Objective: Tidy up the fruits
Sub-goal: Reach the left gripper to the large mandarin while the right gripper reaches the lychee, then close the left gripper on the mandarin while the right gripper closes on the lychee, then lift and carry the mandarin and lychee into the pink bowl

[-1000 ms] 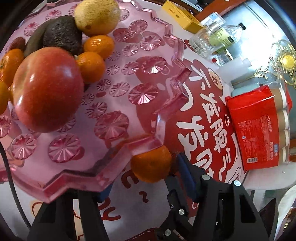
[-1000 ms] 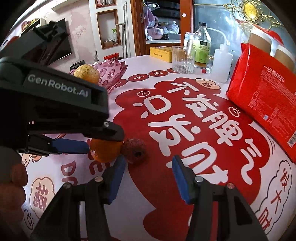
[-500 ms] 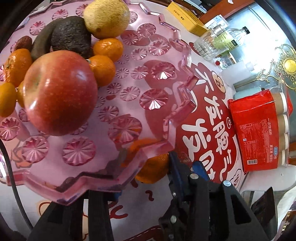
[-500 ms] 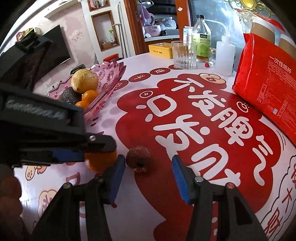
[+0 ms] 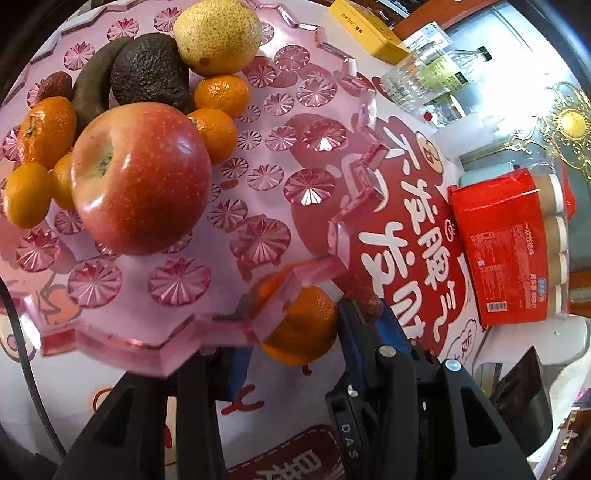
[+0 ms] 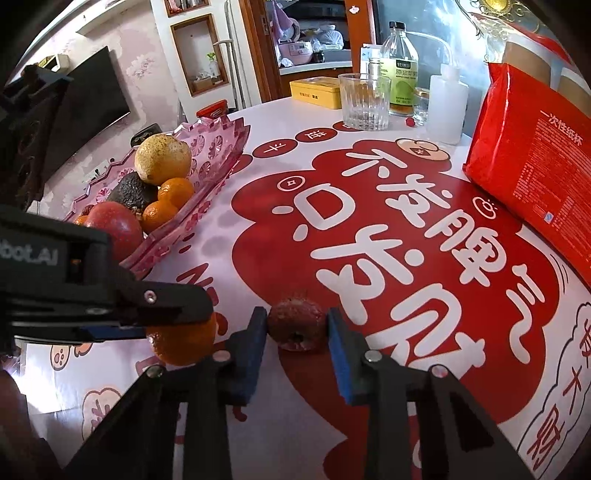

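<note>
Since a second ago, the jaws of both tools have been closing, each around a fruit. The right tool (image 6: 297,341) is now clamped on a small dark red fruit (image 6: 296,325), which sits on the red part of the tabletop (image 6: 424,266); a blue pad is pressed against each side of it. In the earlier right view the pads stood wide apart and the red fruit lay off to the left of them.

The left tool (image 5: 295,350) is clamped on a small orange (image 5: 303,325), which is held just under the near edge of the pink tray (image 5: 122,339). Part of the orange is seen through the tray's clear rim. In the right view the same orange (image 6: 183,341) is seen just to the left of the red fruit, with a black finger of the left tool lying over it. It cannot be told whether the orange is touching the tabletop.

On the tray are seen a big red apple (image 5: 140,177), more small oranges, a dark avocado (image 5: 149,74) and a yellow lemon (image 5: 218,35), all packed close together.

Farther back, a red packet of paper cups (image 6: 535,162) lies at the right. A drinking glass (image 6: 364,101), a bottle (image 6: 400,74), a white squeeze bottle (image 6: 447,107) and a yellow tin (image 6: 316,92) stand at the far edge.
</note>
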A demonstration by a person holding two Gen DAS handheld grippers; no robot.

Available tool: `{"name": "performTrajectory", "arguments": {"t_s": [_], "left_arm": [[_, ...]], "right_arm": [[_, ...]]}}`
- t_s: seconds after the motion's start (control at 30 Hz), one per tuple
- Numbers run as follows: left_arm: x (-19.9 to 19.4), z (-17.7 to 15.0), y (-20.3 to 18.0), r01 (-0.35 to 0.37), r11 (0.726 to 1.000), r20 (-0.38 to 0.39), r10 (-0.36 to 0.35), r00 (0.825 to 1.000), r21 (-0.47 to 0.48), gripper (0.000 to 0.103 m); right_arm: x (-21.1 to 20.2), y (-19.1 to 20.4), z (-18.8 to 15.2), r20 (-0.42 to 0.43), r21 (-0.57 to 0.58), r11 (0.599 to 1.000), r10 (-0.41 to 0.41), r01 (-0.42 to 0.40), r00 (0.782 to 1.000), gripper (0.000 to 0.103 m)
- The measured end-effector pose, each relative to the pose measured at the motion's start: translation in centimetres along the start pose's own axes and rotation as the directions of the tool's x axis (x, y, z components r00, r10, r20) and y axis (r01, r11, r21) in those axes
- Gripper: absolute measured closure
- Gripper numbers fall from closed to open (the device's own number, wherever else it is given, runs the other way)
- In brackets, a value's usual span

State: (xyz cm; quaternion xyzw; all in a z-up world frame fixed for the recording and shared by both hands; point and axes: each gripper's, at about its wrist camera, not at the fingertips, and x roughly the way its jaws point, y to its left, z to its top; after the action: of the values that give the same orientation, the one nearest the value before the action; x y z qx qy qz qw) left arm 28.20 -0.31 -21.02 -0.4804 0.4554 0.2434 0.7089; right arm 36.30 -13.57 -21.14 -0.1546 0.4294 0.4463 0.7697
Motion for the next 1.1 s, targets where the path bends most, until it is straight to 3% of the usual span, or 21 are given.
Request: {"name": "performTrajectory", "arguments": {"t_s": [0.37,0.77,1.1], "left_arm": [[-3.6,-1.4,0.0,0.052,0.998,-0.028,-0.051,0.998,0.041,0.061],[-9.4,-1.7,0.4,0.135,0.985,-0.014,-0.134,0.991,0.107,0.061],[-14.1,1.2,1.4,0.239,0.944,-0.038,-0.236,0.971,0.230,0.061]], "right_arm": [[-4.3,0.9,-2.4,-0.016,0.091,0.995,-0.043,0.045,0.999,0.070],[-9.9,5.1,-3.2,0.027,0.186,0.976,-0.122,0.115,0.992,0.070],[-11.8,9.5,-1.8,0.045,0.282,0.945,-0.188,0.168,0.981,0.070]]}}
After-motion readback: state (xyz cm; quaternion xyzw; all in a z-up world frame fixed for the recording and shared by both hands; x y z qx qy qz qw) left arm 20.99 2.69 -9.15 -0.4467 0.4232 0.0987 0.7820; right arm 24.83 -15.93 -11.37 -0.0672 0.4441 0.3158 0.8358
